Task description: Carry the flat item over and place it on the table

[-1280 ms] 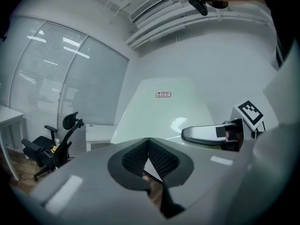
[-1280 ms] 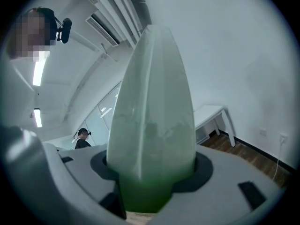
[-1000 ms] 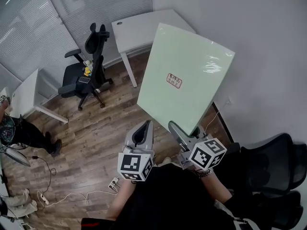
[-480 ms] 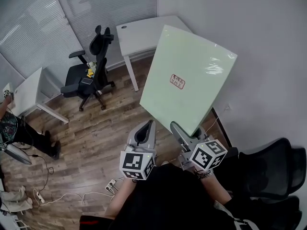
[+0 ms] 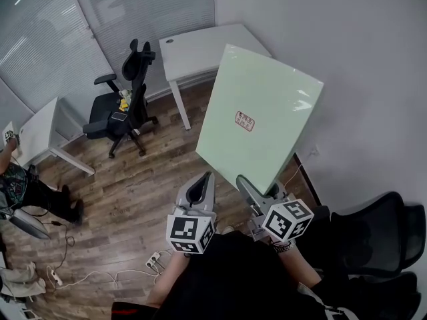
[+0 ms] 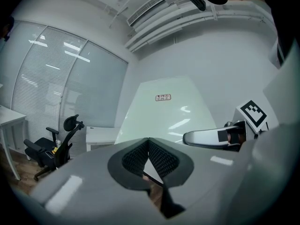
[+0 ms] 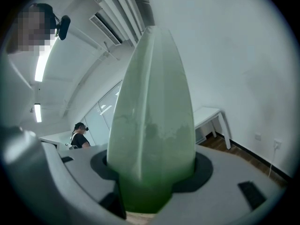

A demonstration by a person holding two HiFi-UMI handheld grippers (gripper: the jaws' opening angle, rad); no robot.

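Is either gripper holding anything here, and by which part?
The right gripper clamps the pale green flat board in its jaws by the lower corner, nearest the person. The left gripper is shut and empty.

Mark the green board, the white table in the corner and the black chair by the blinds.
green board (image 5: 270,99), head view, face above its label.
white table (image 5: 200,45), head view, bare tabletop.
black chair (image 5: 135,79), head view, backrest.

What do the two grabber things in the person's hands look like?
The left gripper and right gripper are both smooth light grey shells with dark ribbed pads inside. Each carries a white cube printed with black square markers. The person wears a black top.
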